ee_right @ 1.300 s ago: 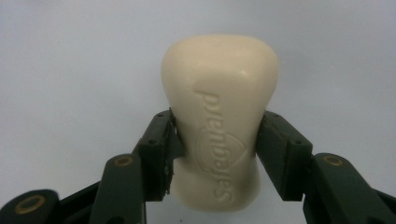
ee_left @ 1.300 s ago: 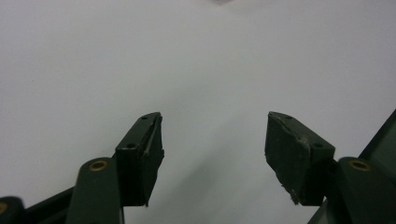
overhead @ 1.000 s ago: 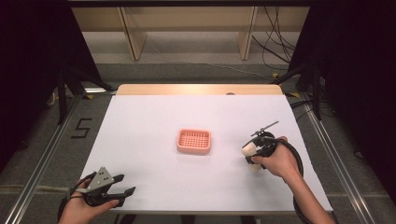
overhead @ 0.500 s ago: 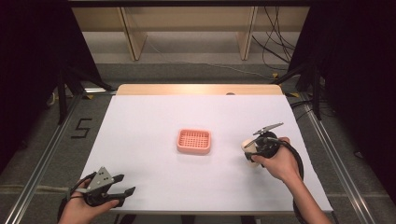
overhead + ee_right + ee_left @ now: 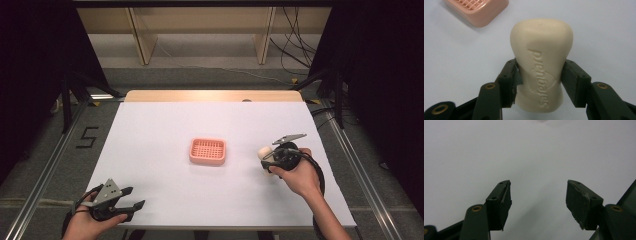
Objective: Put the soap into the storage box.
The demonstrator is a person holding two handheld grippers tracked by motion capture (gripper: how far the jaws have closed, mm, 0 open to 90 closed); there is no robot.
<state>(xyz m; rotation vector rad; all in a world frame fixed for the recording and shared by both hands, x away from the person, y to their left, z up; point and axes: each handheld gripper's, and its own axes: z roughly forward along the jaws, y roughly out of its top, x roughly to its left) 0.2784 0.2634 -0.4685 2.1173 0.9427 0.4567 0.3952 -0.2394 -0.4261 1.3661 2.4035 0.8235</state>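
Soap bar (image 5: 541, 66): cream, rigid, likely slick; waisted middle suits gripping. Right gripper (image 5: 540, 80) clamps that waist, near worktop's right edge. Left gripper (image 5: 537, 200): agape, empty. Pink soap dish (image 5: 207, 151): centre.

Beyond the left hand-held gripper (image 5: 131, 197) and the right hand-held gripper (image 5: 267, 161), the white surface (image 5: 165, 125) ends in a pale wooden edge (image 5: 212, 95). Farther off stand light wooden shelf legs (image 5: 141, 35) on grey carpet (image 5: 210, 75), with black cables (image 5: 295, 47) trailing. Dark curtains (image 5: 35, 75) flank both sides. A "5" (image 5: 87, 137) marks the floor.
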